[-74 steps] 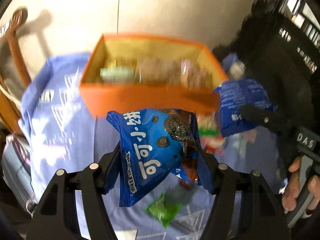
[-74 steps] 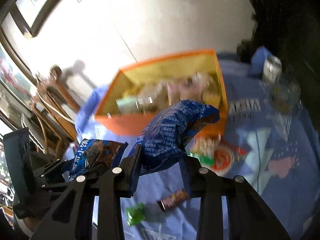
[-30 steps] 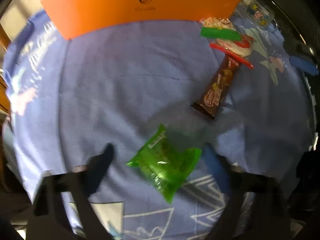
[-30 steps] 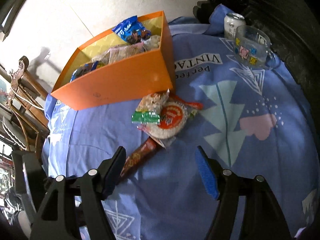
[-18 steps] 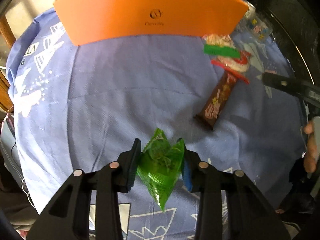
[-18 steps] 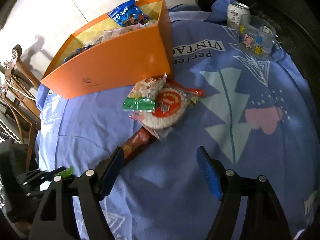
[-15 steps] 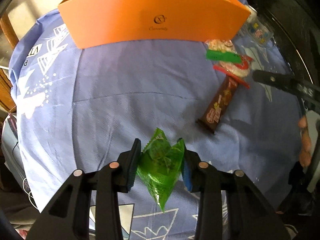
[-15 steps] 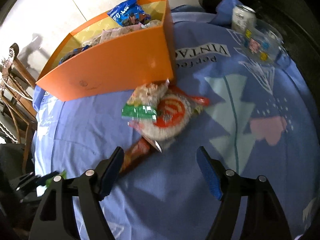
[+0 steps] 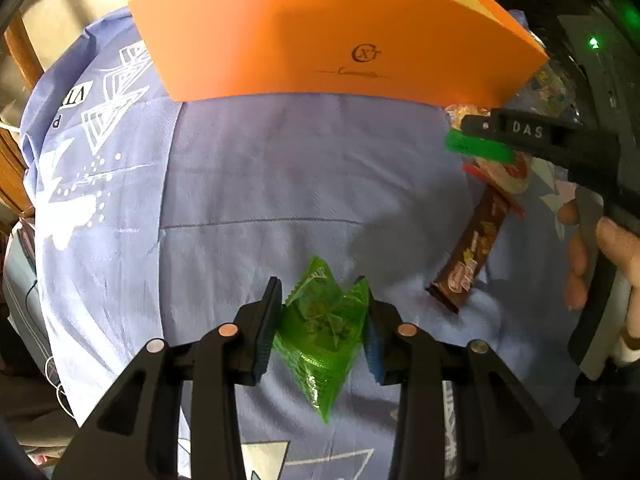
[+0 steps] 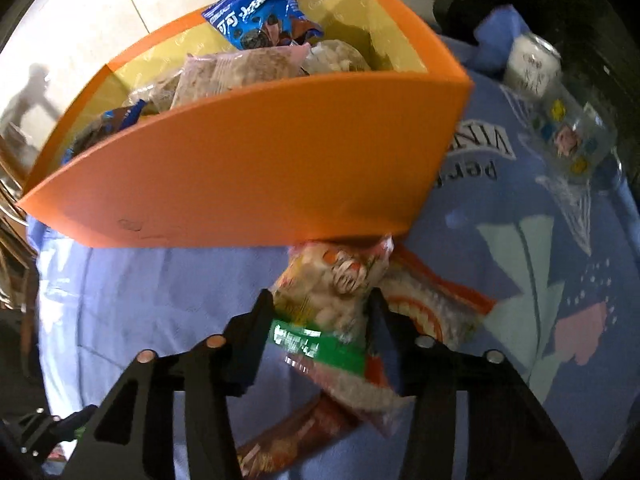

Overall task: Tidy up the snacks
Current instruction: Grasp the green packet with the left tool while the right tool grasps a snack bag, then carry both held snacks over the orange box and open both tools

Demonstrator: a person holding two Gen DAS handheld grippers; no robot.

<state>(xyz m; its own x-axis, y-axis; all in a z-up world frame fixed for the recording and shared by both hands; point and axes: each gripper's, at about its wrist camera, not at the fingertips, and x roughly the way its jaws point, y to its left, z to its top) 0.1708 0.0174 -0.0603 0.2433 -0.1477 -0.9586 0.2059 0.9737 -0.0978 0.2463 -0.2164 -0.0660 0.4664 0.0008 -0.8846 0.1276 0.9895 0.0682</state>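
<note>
Desk (image 9: 280,184) draped in a lavender-blue cloth (image 10: 532,264) printed with white triangles, pale leaf shapes and lettering. Orange box (image 9: 332,44) standing at the far side, yellow inside, stuffed with snack bags, a blue cookie packet (image 10: 256,12) poking above the rim. Pale wall behind; wooden chair parts at the left edge. Left gripper (image 9: 322,326) with fingers narrowed on a green snack packet (image 9: 324,332), pinched low over the cloth. Brown chocolate bar (image 9: 472,258) lying to the right on the cloth. Right gripper (image 10: 320,324) with fingers closed in around a rice cracker bag (image 10: 332,284) just before the box, blurred; firm contact hard to tell. Glass cup (image 10: 572,140) and can (image 10: 532,64) at the far right.
</note>
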